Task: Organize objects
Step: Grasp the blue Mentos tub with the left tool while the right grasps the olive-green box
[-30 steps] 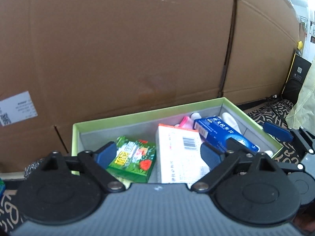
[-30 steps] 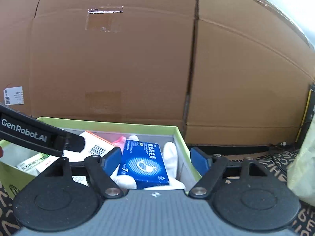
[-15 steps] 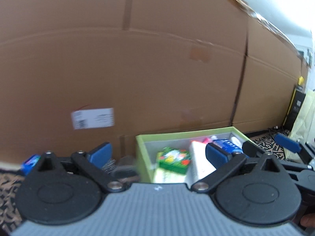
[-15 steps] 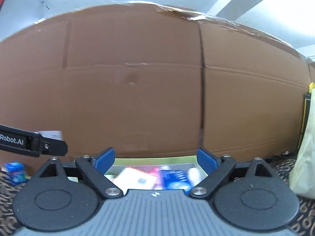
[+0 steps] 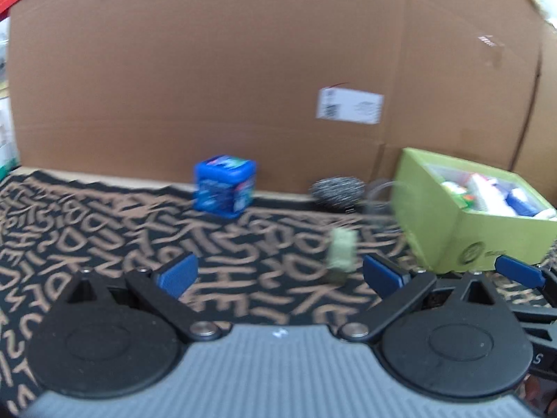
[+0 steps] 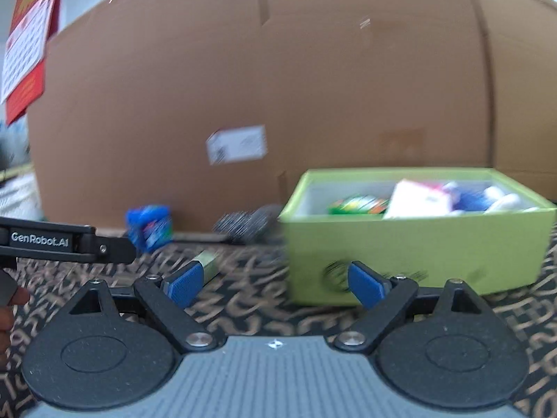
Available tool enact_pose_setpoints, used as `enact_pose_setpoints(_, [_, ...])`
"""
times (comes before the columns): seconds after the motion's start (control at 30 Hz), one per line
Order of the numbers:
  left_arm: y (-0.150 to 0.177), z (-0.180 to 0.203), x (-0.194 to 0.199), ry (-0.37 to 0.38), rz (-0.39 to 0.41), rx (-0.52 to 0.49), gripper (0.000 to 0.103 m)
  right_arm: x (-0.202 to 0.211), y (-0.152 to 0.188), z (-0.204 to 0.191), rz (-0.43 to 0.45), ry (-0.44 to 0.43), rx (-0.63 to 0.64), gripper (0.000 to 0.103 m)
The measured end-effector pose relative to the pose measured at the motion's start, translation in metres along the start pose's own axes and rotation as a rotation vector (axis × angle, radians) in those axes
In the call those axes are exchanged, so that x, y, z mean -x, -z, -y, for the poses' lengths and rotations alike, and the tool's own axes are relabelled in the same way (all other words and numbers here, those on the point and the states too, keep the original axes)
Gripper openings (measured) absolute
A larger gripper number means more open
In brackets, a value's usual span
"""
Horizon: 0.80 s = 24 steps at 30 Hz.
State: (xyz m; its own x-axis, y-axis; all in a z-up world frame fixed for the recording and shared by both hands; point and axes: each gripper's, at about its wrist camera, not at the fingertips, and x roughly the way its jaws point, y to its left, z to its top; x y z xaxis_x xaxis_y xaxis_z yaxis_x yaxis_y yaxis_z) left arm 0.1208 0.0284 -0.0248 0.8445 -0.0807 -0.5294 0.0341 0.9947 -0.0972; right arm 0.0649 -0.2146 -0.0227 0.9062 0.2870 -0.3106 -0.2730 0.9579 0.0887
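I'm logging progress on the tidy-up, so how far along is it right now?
Done: the green box already holds several packets. In hand: nothing; the left gripper and right gripper are both open and empty. Left on the cloth: a blue cube box, a small pale block and a steel scourer.

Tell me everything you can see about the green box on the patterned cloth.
The green box is an open, lidless carton, cardboard by the look, lime outside and grey-white inside. It sits upright on the patterned cloth in front of a big brown cardboard sheet, with a dark round logo on one side. Several packets lie inside, including a green one, a white one and a blue one. No gripper touches it.
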Motion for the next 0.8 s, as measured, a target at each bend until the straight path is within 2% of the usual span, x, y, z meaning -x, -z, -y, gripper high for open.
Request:
enact_pose_setpoints(0.2, [-0.003, -0.036, -0.007, -0.028, -0.011, 0.061, 0.103, -0.040, -0.003, -0.045, -0.108, -0.041, 0.068, 0.093])
enact_pose_setpoints(0.43, [-0.022, -0.049, -0.031, -0.076, -0.005, 0.012, 0.103, -0.101, -0.009, -0.083, -0.213, -0.065, 0.109, 0.083])
enact_pose_setpoints(0.5, [-0.029, -0.051, -0.044, -0.085, -0.019, 0.015, 0.103, -0.117, -0.007, -0.088, -0.263, -0.044, 0.120, 0.075])
enact_pose_setpoints(0.57, [-0.036, -0.052, -0.059, -0.085, -0.030, 0.015, 0.103, -0.121, -0.007, -0.084, -0.290, -0.057, 0.094, 0.046])
enact_pose_setpoints(0.63, [-0.045, -0.051, -0.074, -0.085, -0.036, 0.001, 0.103, -0.114, -0.008, -0.078, -0.273, -0.067, 0.082, 0.026])
enact_pose_setpoints(0.8, [-0.064, -0.043, -0.120, -0.128, -0.049, -0.049, 0.103, -0.102, -0.003, -0.074, -0.271, -0.060, 0.116, 0.026])
